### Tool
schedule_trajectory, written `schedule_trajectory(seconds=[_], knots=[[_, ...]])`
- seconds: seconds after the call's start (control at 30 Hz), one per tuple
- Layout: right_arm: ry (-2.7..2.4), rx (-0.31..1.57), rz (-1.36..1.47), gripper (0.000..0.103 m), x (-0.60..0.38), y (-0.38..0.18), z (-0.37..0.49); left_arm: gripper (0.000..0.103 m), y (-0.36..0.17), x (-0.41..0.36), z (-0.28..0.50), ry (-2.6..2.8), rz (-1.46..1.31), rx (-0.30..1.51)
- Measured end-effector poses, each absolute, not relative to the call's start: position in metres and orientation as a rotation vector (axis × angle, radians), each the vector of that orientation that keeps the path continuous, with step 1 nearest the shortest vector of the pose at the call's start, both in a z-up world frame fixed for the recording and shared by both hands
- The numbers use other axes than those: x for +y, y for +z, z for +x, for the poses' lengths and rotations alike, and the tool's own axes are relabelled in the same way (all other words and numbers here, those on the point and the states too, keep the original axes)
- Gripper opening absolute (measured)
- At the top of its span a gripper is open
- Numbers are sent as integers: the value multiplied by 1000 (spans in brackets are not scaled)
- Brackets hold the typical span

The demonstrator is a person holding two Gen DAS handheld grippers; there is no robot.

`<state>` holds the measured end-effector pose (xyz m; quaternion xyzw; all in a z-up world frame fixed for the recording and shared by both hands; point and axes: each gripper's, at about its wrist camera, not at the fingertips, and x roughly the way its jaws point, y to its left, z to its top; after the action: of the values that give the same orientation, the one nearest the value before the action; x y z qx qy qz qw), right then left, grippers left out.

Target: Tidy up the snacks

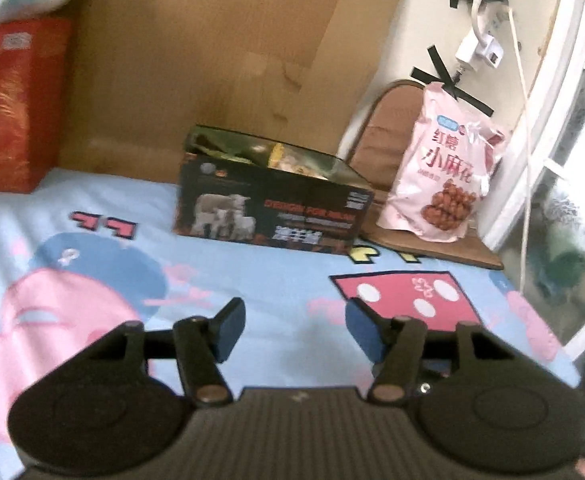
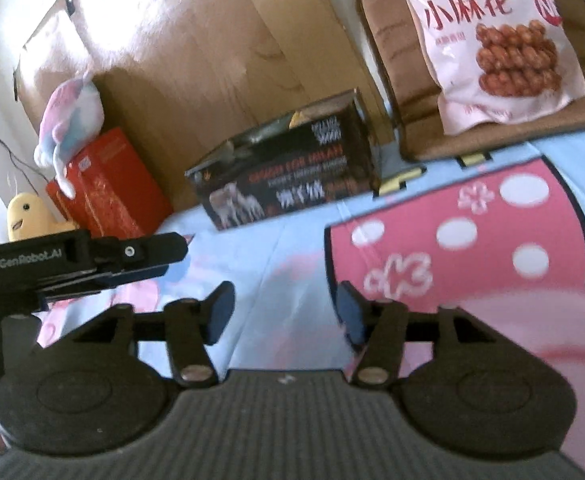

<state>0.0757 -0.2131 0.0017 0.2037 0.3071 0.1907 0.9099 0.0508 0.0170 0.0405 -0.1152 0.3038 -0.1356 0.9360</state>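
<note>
Both grippers sat nearest the lens, empty: left gripper had jaws apart over the cartoon bedsheet, nothing between the pads; right gripper the same, jaws parted, nothing held. Going left to right in the left wrist view: red box at the back edge, big cardboard sheet leaning on the wall, black open-top box with snack packets showing inside, likely the collecting bin, then pink bag of fried dough twists propped upright against the brown chair back, so it stood label-out and easy to pinch. Bag was off the bed and not touching the box. Only the right wrist view showed the plush toy on the red box, yellow duck toy and the left gripper's side. Only the left view showed the window frame and taped charger
</note>
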Motion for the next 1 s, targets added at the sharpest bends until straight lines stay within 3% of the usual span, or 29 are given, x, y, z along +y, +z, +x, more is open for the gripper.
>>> schedule_trajectory(seconds=[0.07, 0.1, 0.23, 0.4, 0.47, 0.6, 1.0], knots=[[397, 637, 410, 68, -209, 1, 68, 81, 41, 17, 37, -227, -217, 581], [398, 634, 405, 73, -206, 1, 63, 83, 42, 18, 29, -204, -208, 553], [402, 620, 418, 83, -201, 1, 50, 85, 49, 19, 4, -145, -155, 471], [374, 615, 459, 86, -203, 0, 39, 87, 53, 24, -8, -132, -153, 468], [366, 602, 457, 88, -202, 1, 34, 98, 54, 24, -11, -133, -163, 474], [356, 583, 477, 88, -204, 5, 26, 102, 56, 23, -15, -116, -142, 481], [323, 481, 389, 92, -198, 26, 5, 103, 53, 27, -13, -8, -90, 547]])
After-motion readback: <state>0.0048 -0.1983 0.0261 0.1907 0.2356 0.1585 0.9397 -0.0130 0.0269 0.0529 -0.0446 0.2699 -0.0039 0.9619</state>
